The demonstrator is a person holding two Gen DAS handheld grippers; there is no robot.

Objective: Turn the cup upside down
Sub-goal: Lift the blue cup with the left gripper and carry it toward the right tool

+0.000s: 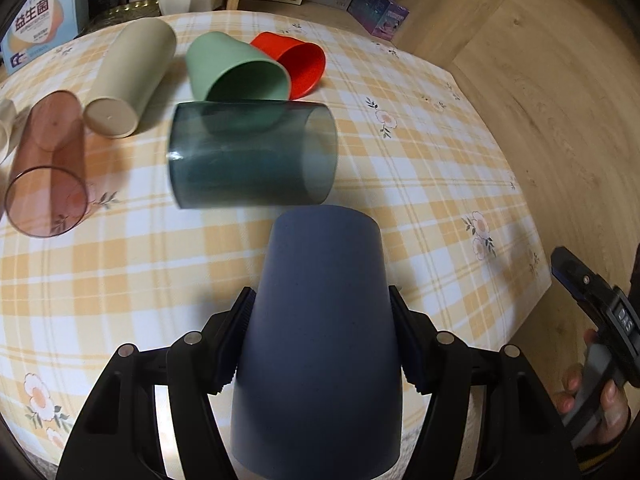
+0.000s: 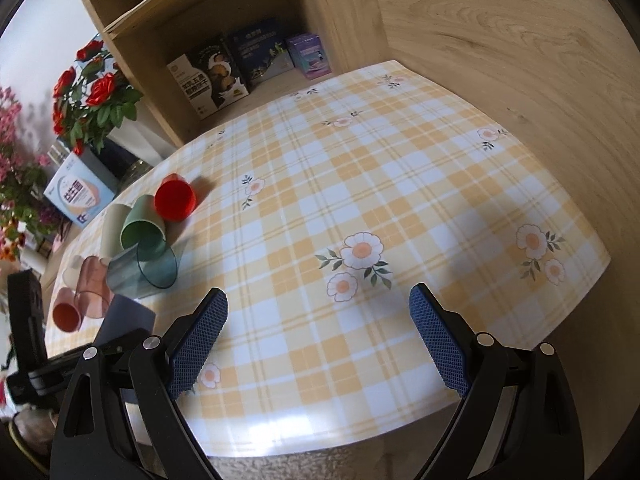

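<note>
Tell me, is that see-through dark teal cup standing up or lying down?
Lying down. The teal cup rests on its side on the checked tablecloth, open mouth facing right, against the green cup.

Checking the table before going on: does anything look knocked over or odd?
Yes. Five cups lie on their sides: pink, beige, green, red, teal. The left tongs grip a blue cup.

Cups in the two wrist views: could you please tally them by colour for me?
slate-blue cup: 1
translucent teal cup: 1
green cup: 1
red cup: 1
beige cup: 1
cream cup: 1
translucent pink cup: 1
coral cup: 1
Total: 8
</note>
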